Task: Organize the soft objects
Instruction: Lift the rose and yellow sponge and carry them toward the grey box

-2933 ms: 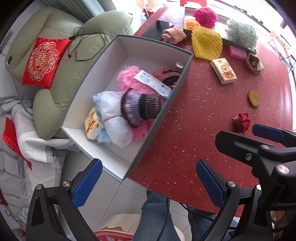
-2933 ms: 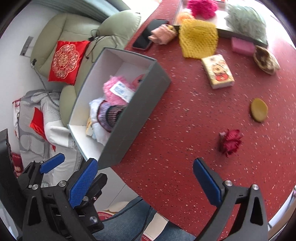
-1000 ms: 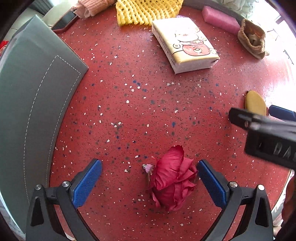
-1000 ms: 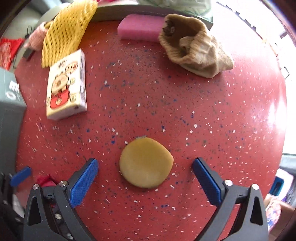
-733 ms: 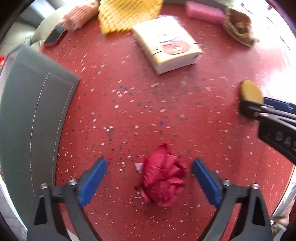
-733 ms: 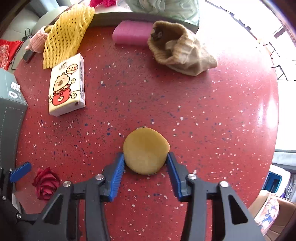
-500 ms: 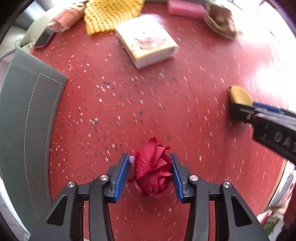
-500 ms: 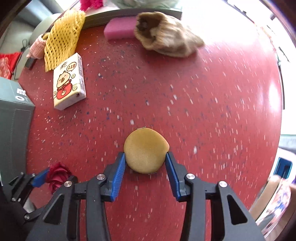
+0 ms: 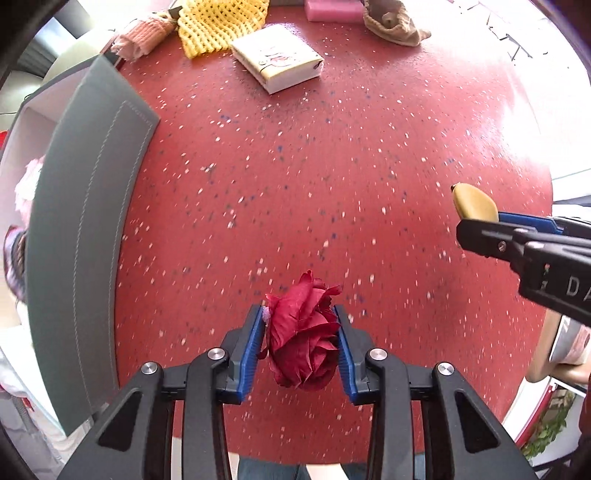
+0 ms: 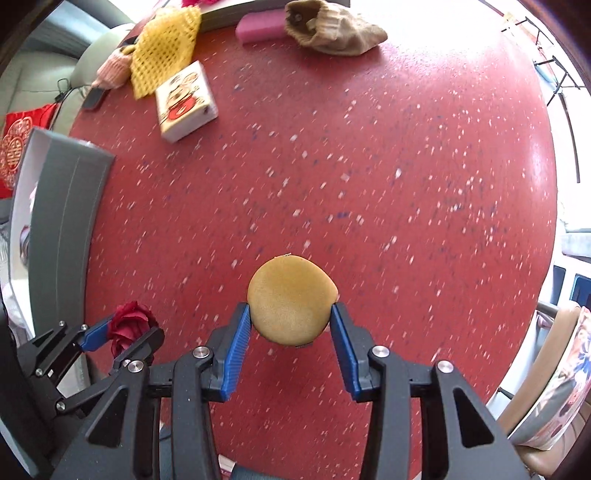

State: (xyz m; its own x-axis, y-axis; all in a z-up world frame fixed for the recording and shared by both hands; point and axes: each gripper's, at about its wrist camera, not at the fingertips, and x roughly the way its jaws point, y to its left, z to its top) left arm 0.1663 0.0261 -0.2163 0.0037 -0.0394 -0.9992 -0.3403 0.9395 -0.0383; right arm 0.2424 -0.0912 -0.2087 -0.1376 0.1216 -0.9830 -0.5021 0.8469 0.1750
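Observation:
My left gripper (image 9: 300, 332) is shut on a red fabric rose (image 9: 304, 332), held above the red speckled table (image 9: 295, 166). Its blue pads press the petals from both sides. My right gripper (image 10: 291, 326) is shut on a round mustard-yellow pad (image 10: 291, 301), also lifted off the table. In the left wrist view the yellow pad (image 9: 474, 203) shows at the right edge in the right gripper's fingers. In the right wrist view the rose (image 10: 127, 325) shows at the lower left in the left gripper. The grey box (image 9: 85, 221) with soft things inside stands at the left.
Along the table's far side lie a tissue pack (image 9: 277, 62), a yellow foam net (image 9: 218, 20), a pink knit roll (image 9: 142, 35), a pink sponge (image 9: 332, 9) and a tan knit sock (image 10: 332, 26). A green sofa with a red cushion (image 10: 14, 147) stands beyond the box.
Both grippers closed, the left on the rose and the right on the yellow pad. Both then rose from the table and shifted toward the box side; the view widened.

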